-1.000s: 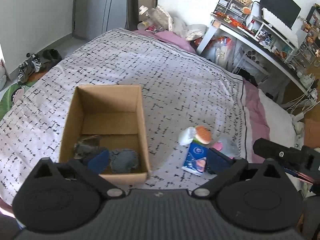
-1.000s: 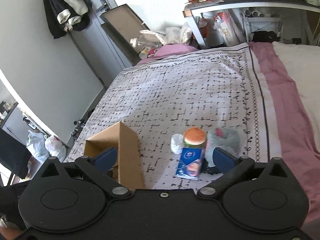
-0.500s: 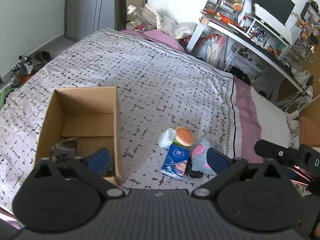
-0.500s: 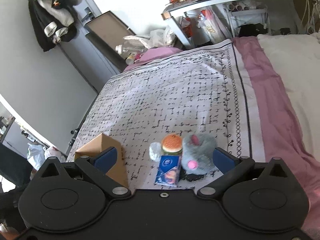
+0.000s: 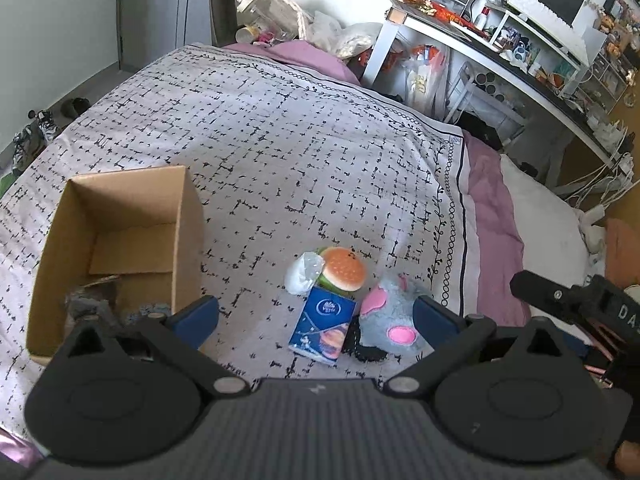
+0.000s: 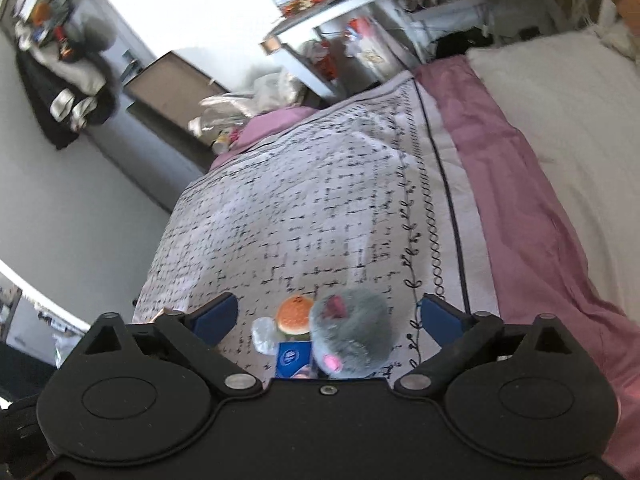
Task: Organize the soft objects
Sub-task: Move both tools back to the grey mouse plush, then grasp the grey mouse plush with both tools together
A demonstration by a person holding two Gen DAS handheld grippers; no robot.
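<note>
A cardboard box point(image 5: 188, 240) stands on the bed at the left and holds a few grey soft items point(image 5: 86, 300). To its right lies a small pile: a burger plush point(image 5: 343, 269), a white plastic wad point(image 5: 301, 273), a blue packet point(image 5: 323, 324) and a grey plush with pink ears point(image 5: 390, 320). My left gripper point(image 5: 316, 312) is open above the pile's near side. My right gripper point(image 6: 328, 316) is open above the same pile, with the grey plush point(image 6: 352, 336), the burger plush point(image 6: 295, 314) and the blue packet point(image 6: 292, 358) between its fingers.
The bed has a patterned white cover point(image 5: 280, 140) over a pink sheet point(image 5: 492, 208). A cluttered white desk point(image 5: 500, 52) stands at the right. Bottles and bags point(image 5: 276, 16) crowd the bed's far end. Shoes point(image 5: 36, 136) lie on the floor at the left.
Both grippers have moved to the right, from beside the box towards the pile. The right gripper has tilted and come closer over the grey plush. Both stayed open.
</note>
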